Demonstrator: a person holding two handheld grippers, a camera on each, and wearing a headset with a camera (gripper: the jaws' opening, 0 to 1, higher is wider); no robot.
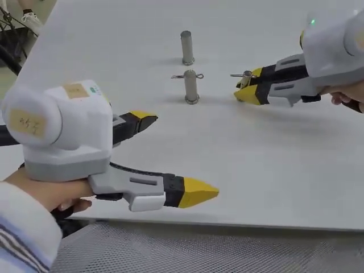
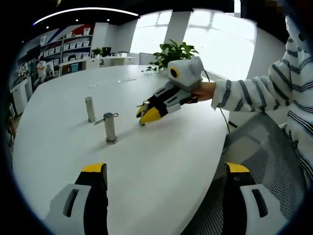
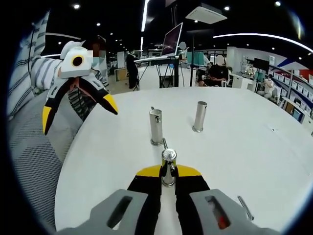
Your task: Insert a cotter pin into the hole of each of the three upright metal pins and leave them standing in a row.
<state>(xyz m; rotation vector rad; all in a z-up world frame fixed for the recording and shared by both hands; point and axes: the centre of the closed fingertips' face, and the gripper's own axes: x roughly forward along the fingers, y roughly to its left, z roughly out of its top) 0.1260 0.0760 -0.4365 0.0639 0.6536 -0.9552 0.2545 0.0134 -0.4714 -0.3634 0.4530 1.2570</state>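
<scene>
Two metal pins stand upright on the white table (image 1: 227, 165). The far pin (image 1: 186, 48) (image 3: 199, 116) is bare. The nearer pin (image 1: 191, 86) (image 2: 110, 128) (image 3: 156, 126) has a cotter pin (image 1: 187, 75) (image 2: 105, 119) through its top. My right gripper (image 1: 245, 88) (image 3: 168, 178) (image 2: 146, 116) is shut on a third metal pin (image 1: 247, 75) (image 3: 168, 165), held upright to the right of the other two, with a thin cotter pin (image 1: 238, 75) sticking out of its top. My left gripper (image 1: 173, 156) (image 2: 165, 171) hovers open near the table's front edge, holding nothing.
A mesh chair seat (image 1: 187, 250) lies below the table's front edge. The room behind holds shelves, desks, a plant (image 2: 173, 51) and a few people far off. Bare tabletop spreads around the pins.
</scene>
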